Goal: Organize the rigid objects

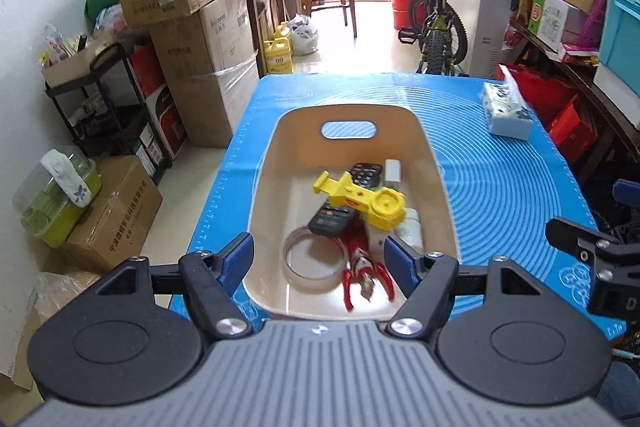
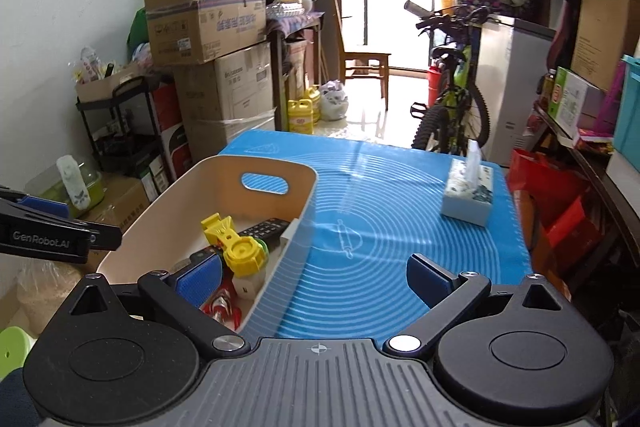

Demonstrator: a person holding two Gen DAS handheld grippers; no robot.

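Holding both grippers above the near edge of the worktop, we had nothing between either pair of jaws. Our left gripper (image 1: 319,254) hung over the near end of the beige bin (image 1: 267,195), jaws parted fairly wide and empty; our right gripper (image 2: 316,277) sat just beside the bin's right wall, jaws spread wide over bare blue mat (image 2: 400,211).

We judged the sorting nearly done, since the rigid things lay together inside the bin: a yellow plastic toy (image 1: 362,199) resting across two black remote controls (image 1: 332,221), a red-and-silver figure (image 1: 362,263) at the near end, a roll of clear tape (image 1: 310,259) beside it, a white bottle (image 1: 412,231) against the right wall and a small white block (image 1: 393,169) farther back. On the mat itself only a tissue box (image 2: 468,195) remained, near the far right corner; it is soft goods and we took it as no part of the job.

Risks from here, as we saw them: the yellow toy sat high and tilted on the remotes, so a careless sweep of the left jaws could knock it over the rim. The right gripper's inner finger was close to the bin wall, and a sideways move could shove the light bin toward the left edge of the worktop. The two grippers were also near each other and could clash.
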